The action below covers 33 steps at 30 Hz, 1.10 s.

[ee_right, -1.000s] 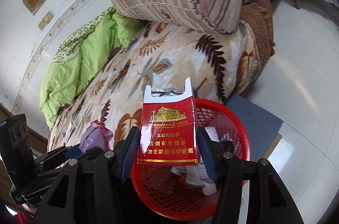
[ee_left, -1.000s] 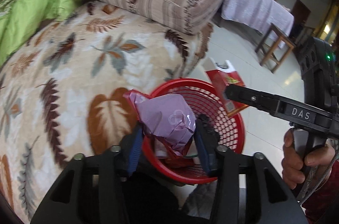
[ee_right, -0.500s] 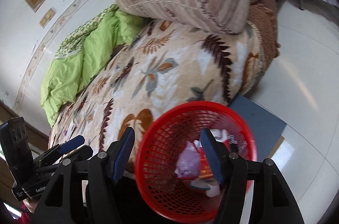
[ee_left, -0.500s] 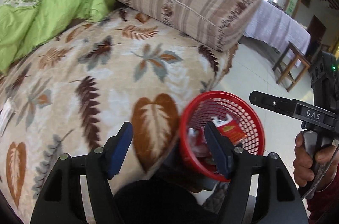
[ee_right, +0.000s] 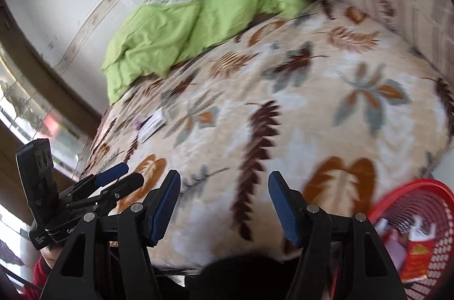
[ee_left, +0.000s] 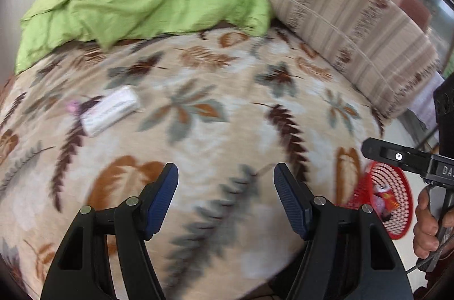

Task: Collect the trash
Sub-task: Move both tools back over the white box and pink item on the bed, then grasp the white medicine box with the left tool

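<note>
Bed (ee_left: 215, 135) | wrapper (ee_left: 109, 112) near left edge, uncollected | both grippers (ee_left: 225, 196) (ee_right: 224, 205) wide, empty, free to grab | basket (ee_right: 420, 232) beside bed for drops

Ahead-left of your left fingers (ee_left: 163, 198) a packet (ee_left: 110, 110) lies on the bed (ee_left: 227, 112); the basket (ee_left: 397, 203) sits right.

both grippers, left (ee_left: 225, 196) and right (ee_right: 224, 203), open, empty

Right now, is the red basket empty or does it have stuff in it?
Not empty. The red basket holds trash: a red packet and a pale purple wrapper show inside.
</note>
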Motion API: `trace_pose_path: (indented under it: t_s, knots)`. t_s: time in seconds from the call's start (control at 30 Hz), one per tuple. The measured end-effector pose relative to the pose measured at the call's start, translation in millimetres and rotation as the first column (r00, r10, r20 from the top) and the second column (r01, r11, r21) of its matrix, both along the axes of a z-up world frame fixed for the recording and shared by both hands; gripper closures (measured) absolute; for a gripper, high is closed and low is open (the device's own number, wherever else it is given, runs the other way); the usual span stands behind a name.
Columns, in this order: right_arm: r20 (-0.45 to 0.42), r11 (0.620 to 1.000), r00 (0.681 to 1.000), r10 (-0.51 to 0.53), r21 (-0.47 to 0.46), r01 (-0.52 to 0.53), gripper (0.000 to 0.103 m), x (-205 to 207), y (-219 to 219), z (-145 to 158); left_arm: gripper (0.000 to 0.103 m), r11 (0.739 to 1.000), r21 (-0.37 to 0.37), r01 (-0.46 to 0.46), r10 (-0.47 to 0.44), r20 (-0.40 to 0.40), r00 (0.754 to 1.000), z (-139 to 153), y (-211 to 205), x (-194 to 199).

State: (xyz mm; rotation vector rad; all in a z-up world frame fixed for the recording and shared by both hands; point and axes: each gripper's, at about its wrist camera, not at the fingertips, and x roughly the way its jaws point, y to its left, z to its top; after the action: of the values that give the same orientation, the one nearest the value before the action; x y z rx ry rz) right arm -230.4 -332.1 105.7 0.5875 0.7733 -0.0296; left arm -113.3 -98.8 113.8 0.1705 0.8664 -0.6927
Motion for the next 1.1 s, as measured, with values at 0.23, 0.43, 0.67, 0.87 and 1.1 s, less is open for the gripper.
trace_pose_path:
  t_s: [0.23,0.43,0.67,0.87,1.1]
  knots:
    - [-0.009,0.995,0.995,0.096,0.01,-0.096,0.035,69.3,55.6,-15.6,0.032,0.993,0.076,-0.094,0.091,0.039,0.995,-16.3,43.0,97.3]
    - [-0.05,0.988,0.987,0.152,0.008,-0.151,0.035,94.2,72.9,-29.0,0.032,0.99,0.058,-0.127,0.128,-0.014,0.992,-39.6,45.1,181.0]
    - [-0.09,0.992,0.988,0.125,0.029,-0.123,0.035,97.7,55.6,-42.1,0.029,0.991,0.073,-0.116,0.125,-0.126,0.984,-73.5,25.9,244.8]
    - [-0.103,0.992,0.988,0.114,0.057,-0.109,0.035,95.3,48.1,-50.8,0.029,0.999,0.045,0.006,0.004,-0.231,0.973,-87.5,22.7,224.0]
    - [-0.104,0.991,0.988,0.118,0.07,-0.111,0.035,92.0,49.0,-55.4,0.031,0.991,0.136,-0.01,0.032,-0.16,0.987,-93.1,7.5,192.7]
